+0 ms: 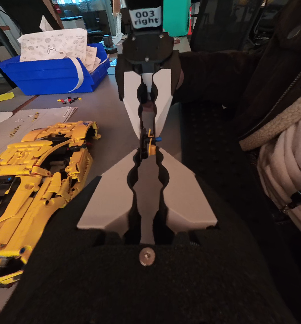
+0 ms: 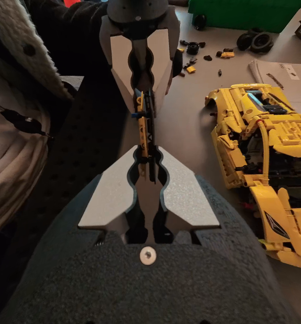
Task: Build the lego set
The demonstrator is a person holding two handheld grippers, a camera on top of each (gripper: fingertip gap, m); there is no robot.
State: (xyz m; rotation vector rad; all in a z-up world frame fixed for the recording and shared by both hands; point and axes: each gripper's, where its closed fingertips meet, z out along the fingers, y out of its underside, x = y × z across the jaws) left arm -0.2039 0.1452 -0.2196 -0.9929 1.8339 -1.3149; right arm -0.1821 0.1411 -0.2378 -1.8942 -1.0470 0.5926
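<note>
Fingers first: in the left wrist view, we see our left gripper (image 1: 147,152) with its grey wedge fingers (image 1: 114,192) drawn narrow, the black wavy pads clamped on the near end of a small black-and-yellow lego sub-assembly with a blue pin (image 1: 149,143). The right gripper (image 1: 147,135) meets it from the far side, its tips pinching the other end, so the piece hangs between both tools above the grey table (image 1: 107,112). To the left rests the large yellow lego sports car body (image 1: 37,175), well apart from the held piece. An open instruction booklet (image 1: 41,115) lies beyond it, then a scatter of small loose pins (image 1: 69,100) and a blue plastic bin stuffed with printed paper bags (image 1: 55,73).

In the right wrist view, we see the same sub-assembly held narrowly by the right gripper's own pads and by the left gripper opposite. The car body sits to the right, wheel arches empty. Black tyres (image 2: 256,41) and loose yellow and black parts (image 2: 190,69) lie near a green box (image 2: 242,14).

We judge the bodywork largely complete. Remaining work appears to include mounting this sub-assembly, fitting the wheels, and using the loose parts.
</note>
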